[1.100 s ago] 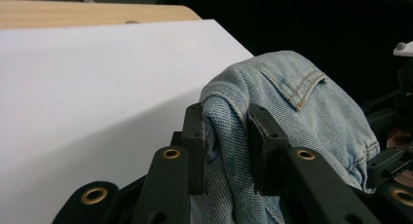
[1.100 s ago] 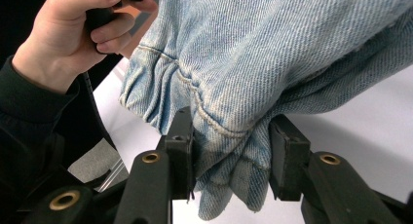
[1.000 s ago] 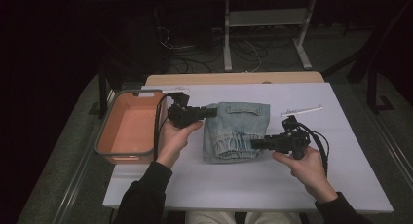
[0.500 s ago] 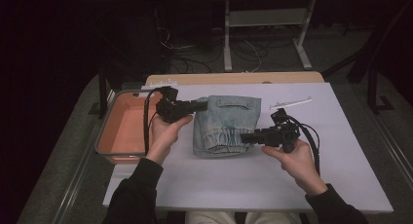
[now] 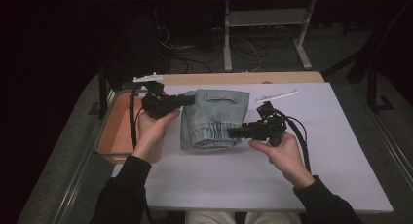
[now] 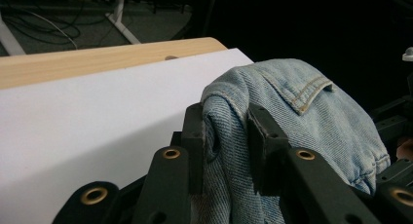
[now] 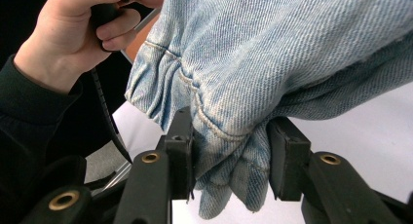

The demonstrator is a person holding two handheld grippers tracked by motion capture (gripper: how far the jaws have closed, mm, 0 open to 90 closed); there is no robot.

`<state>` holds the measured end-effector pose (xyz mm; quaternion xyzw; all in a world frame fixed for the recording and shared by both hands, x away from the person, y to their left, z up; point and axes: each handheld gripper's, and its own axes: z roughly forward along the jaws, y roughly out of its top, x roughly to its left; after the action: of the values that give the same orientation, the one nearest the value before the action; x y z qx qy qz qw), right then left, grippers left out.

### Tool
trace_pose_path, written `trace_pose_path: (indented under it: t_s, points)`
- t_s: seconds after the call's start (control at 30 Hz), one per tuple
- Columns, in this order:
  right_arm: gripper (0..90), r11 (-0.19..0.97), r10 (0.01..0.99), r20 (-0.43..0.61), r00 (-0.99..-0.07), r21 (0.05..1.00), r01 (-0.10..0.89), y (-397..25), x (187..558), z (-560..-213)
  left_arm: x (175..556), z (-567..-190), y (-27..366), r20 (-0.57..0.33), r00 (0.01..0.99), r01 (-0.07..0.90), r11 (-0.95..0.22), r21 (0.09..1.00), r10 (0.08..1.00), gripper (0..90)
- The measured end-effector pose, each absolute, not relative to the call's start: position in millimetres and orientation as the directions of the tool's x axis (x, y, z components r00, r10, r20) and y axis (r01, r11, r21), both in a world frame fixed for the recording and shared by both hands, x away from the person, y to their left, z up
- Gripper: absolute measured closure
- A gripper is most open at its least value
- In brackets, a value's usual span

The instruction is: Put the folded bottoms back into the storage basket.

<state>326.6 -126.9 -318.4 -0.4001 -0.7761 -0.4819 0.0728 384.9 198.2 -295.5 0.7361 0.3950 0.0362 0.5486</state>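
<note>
Since earlier, folded denim garment (image 5: 214,118) was carried leftward toward orange tray (image 5: 113,136), clamped by left tool (image 5: 187,100) and right tool (image 5: 234,132), left nearer.

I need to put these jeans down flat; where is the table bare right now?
Bare white table lies right of the right hand, and along the near edge between both forearms. It is crowded at the left edge, where the folded jeans, left gripper and orange tray sit close.

Faded light-blue denim garment (image 5: 214,118), tan stitching; white table (image 5: 341,151); seemingly orange tray (image 5: 113,136); black sleeves (image 5: 119,195).
</note>
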Motion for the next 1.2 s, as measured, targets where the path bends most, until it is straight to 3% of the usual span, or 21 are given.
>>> trace_pose_path:
  t_s: [1.2]
  points:
    - [59.3,0.256,0.515,0.467,-0.719,0.717,0.648,-72,346,-299,385,-271,250,-0.338,0.657,0.492,-0.043,0.869,0.674,72.0]
